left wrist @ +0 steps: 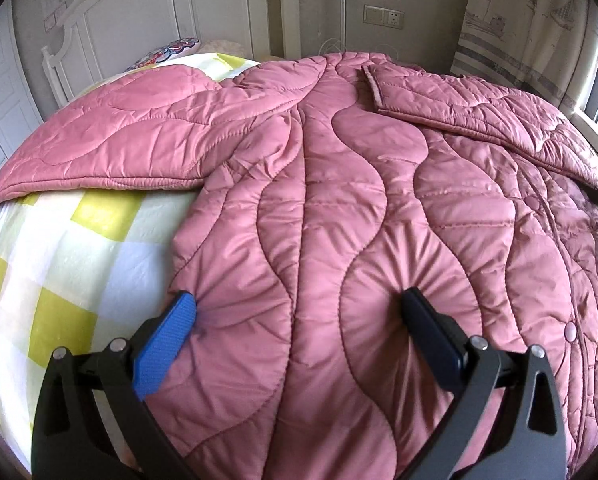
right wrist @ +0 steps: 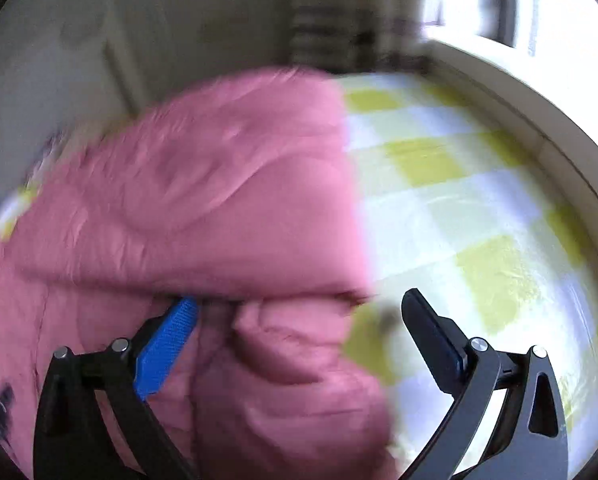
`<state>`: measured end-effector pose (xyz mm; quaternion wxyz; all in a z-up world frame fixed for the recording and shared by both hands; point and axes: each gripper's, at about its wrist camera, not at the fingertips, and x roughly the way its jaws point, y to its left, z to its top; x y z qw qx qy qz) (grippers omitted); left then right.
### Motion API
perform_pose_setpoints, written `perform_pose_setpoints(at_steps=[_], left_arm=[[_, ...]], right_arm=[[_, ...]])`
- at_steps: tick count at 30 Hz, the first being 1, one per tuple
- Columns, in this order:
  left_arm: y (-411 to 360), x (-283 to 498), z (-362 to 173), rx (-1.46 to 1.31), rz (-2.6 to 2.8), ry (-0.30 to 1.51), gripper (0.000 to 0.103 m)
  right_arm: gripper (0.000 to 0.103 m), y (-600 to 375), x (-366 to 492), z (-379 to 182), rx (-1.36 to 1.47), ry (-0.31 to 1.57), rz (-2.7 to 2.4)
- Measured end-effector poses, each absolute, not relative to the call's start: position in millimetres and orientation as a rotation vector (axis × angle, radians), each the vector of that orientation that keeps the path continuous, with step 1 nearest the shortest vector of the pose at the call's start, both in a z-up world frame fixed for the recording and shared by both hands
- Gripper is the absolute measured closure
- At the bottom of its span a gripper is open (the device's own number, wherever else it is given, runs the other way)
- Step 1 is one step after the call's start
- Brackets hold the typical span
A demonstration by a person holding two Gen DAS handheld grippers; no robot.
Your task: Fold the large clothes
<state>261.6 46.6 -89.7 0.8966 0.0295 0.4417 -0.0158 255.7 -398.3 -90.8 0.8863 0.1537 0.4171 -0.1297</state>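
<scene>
Your left tongs (left wrist: 299, 312) are spread wide with nothing gripped; both fingertips press down into the pink quilted padded coat (left wrist: 339, 208), and the fabric puckers around each tip. The blue-padded finger (left wrist: 165, 350) sits just at the coat's near-left edge, and the black finger (left wrist: 431, 336) is well inside the garment. The coat lies spread on the bed ahead of these tongs. One sleeve reaches out ahead and to the left over the yellow-and-white checked bedsheet (left wrist: 59, 260). The other sleeve is folded across the body, ahead and to the right. A snap button (left wrist: 570, 331) shows on the coat just right of the black finger. A white panelled headboard (left wrist: 139, 20) stands far ahead on the left.

Your right tongs (right wrist: 299, 308) are also wide open and hold nothing. This view is blurred. A bunched fold of the pink coat (right wrist: 199, 208) lies between and ahead of the fingers, mostly toward the blue one. Checked sheet (right wrist: 479, 220) lies ahead on the right, bounded by the bed's white frame (right wrist: 539, 120).
</scene>
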Motion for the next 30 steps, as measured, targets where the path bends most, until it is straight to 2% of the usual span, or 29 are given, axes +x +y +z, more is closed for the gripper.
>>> perform_pose_setpoints(at_steps=[4,9,15,17,18,19,21,22,27,30], left_arm=[[45,262,-84,0.085,-0.048,0.934,0.002],[28,283,-37,0.052,-0.151,0.842,0.002],[8,379,-39,-0.134,-0.192,0.88,0.005],[0,404,-51,-0.17,-0.201,0.906,0.014],[-6,417,-60,-0.174,-0.214,0.937,0.027],[-12,425,-69,-0.152,-0.223,0.97,0.056],[-31,429,-79,-0.023,-0.178,0.959,0.079],[-38,425,-77,0.036,-0.158,0.925,0.085],[-31,392,-49,0.066,-0.08,0.8,0.088],[-27,379,-50,0.039,-0.182,0.922,0.083]], right_arm=[[0.005,-403,250,-83,0.318,0.817,-0.266],[0.005,-396,240,-72,0.294,0.706,-0.314],[0.005,-403,218,-67,0.369,0.598,-0.33],[0.005,-409,219,-69,0.397,0.606,-0.326],[0.005,-411,220,-71,0.405,0.619,-0.329],[0.005,-412,221,-73,0.414,0.632,-0.328],[0.005,-416,216,-71,0.439,0.607,-0.329],[0.005,-416,210,-69,0.452,0.583,-0.335],[0.005,-439,191,-64,0.545,0.48,-0.384],[0.005,-442,189,-63,0.557,0.47,-0.403]])
